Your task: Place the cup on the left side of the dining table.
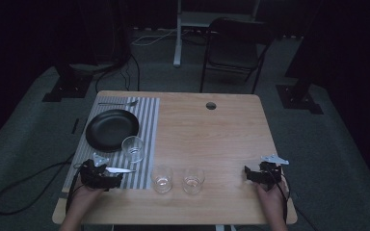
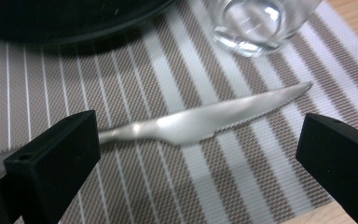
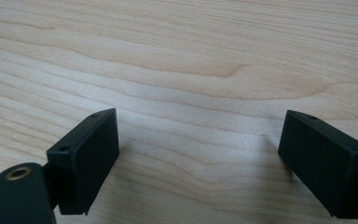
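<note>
My left tool (image 2: 196, 154) sat wide open over the knife (image 2: 200, 121) on the striped placemat (image 2: 242, 177); my right tool (image 3: 198, 158) gaped empty above the bare table (image 3: 182, 56).

— Where did the mat (image 1: 150, 126) lie?
— On the table's (image 1: 221, 139) left, bearing the plate (image 1: 111, 129), a glass (image 1: 133, 148) and the knife (image 2: 205, 120).
— The other glasses (image 1: 162, 178)?
— On the table, right of it.
</note>
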A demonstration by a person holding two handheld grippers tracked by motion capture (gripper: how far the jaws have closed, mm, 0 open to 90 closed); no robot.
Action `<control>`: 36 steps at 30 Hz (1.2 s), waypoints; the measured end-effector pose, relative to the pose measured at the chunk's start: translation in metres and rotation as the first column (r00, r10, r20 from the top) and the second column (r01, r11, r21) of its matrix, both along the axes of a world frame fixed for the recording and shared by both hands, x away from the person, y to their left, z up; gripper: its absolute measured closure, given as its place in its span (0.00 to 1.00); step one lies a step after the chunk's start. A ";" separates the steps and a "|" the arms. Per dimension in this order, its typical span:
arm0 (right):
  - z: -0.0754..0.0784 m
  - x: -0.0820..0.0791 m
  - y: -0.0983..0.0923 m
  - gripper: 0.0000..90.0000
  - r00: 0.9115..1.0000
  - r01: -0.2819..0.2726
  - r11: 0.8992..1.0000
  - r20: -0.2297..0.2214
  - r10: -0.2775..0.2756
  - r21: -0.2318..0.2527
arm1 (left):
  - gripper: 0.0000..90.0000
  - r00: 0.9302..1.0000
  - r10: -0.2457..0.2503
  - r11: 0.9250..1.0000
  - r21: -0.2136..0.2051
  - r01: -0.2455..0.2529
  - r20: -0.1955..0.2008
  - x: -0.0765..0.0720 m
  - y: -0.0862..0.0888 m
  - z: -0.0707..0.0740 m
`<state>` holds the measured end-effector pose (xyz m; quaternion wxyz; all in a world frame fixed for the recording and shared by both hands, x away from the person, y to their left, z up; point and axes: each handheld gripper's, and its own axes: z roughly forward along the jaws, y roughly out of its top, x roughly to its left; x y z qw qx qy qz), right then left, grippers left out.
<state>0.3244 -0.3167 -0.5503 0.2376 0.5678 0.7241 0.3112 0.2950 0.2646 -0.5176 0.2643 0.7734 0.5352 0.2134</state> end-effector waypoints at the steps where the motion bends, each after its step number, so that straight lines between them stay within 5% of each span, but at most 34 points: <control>1: 0.000 0.000 0.000 0.13 1.000 0.000 1.000 0.000 0.000 0.000 | 0.00 1.000 0.005 1.000 -0.004 -0.005 -0.004 -0.001 0.002 -0.002; 7: 0.000 0.000 0.000 0.13 1.000 0.000 1.000 0.000 0.000 0.000 | 0.00 0.999 0.033 0.999 -0.017 -0.033 -0.006 -0.007 0.008 -0.009; 11: 0.000 0.000 0.000 0.13 1.000 0.000 1.000 0.000 0.000 0.000 | 0.00 0.997 0.066 0.998 0.012 -0.066 0.038 -0.013 0.011 -0.014; 25: 0.000 0.000 0.000 0.13 1.000 0.000 1.000 0.000 0.000 0.000 | 0.00 0.987 0.158 0.987 -0.048 -0.156 0.041 -0.028 0.031 -0.028; 36: 0.000 0.000 0.000 0.13 1.000 0.000 1.000 0.000 0.000 0.000 | 0.00 0.976 0.211 0.977 -0.054 -0.209 0.050 -0.030 0.031 -0.029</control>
